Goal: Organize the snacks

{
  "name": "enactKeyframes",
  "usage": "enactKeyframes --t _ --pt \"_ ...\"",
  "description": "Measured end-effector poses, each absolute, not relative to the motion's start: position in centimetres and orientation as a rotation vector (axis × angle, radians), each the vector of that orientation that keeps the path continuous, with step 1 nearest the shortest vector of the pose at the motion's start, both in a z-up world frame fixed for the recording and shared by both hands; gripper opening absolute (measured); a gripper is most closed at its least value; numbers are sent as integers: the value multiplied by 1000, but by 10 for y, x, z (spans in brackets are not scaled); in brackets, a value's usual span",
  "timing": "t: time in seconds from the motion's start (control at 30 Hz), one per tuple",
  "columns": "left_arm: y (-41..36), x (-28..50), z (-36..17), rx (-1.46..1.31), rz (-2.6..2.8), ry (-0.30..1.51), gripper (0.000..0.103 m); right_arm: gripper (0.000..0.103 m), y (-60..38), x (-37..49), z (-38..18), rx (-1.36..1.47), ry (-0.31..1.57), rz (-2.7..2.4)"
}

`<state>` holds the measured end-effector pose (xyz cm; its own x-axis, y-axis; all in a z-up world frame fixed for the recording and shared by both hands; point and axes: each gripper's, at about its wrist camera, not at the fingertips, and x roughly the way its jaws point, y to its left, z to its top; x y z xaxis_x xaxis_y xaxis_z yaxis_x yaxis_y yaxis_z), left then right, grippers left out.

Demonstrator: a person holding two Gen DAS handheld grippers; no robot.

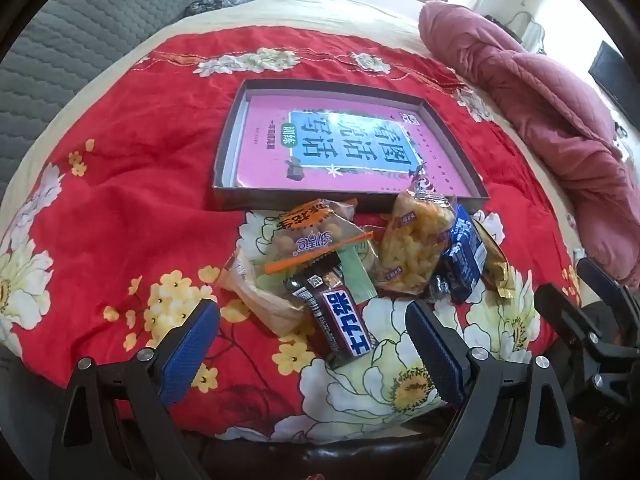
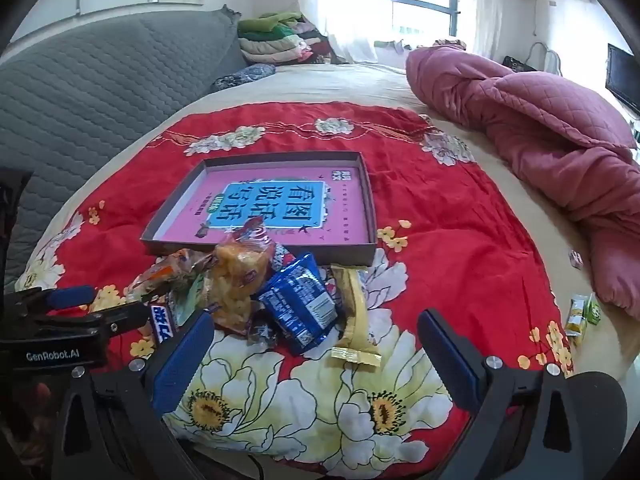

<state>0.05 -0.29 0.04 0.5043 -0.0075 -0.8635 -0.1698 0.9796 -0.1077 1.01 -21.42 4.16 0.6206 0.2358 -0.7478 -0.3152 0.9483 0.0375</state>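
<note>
Sunlit bedroom, and all the action sits on a bed spread with a red quilt printed with big cream flowers (image 1: 120,200), a grey quilted headboard (image 2: 100,92) at the back and a rumpled pink quilted blanket (image 2: 540,128) off to the right. Middle of the quilt: a shallow dark cardboard box tray (image 1: 448,136) with a pink booklet with a blue title panel (image 1: 272,160) lying flat inside it. Just in front of the tray's near wall lies the snack heap, all on the quilt and none in the tray: a brown chocolate bar with white lettering (image 1: 344,328) nearest, a clear bag of round yellow snacks with an orange strip (image 1: 312,240) behind it, a clear bag of yellow puffed pieces (image 2: 236,280) in the centre, a blue foil packet (image 2: 300,300) leaning against that, and a long gold wrapper (image 2: 356,320) beside the blue one. Left claw (image 1: 312,352) hangs over the chocolate bar, blue pads spread wide, nothing gripped. Right claw (image 2: 316,352) hovers just short of the blue packet and gold wrapper, jaws wide apart too, empty
</note>
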Motion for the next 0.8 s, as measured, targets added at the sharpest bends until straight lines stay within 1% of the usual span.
enactKeyframes --t 0.1,0.17,0.33,0.8 --pt "-11 0 1 -176 90 1030 94 102 -217 11 43 -88 843 298" --pt "6 -6 4 -250 67 1023 94 102 -206 2 45 -136 829 306" --pt "6 -6 8 -225 81 1040 94 102 -208 8 42 -117 868 348" --pt "2 -3 8 -210 108 1048 94 102 -209 9 40 -116 871 346"
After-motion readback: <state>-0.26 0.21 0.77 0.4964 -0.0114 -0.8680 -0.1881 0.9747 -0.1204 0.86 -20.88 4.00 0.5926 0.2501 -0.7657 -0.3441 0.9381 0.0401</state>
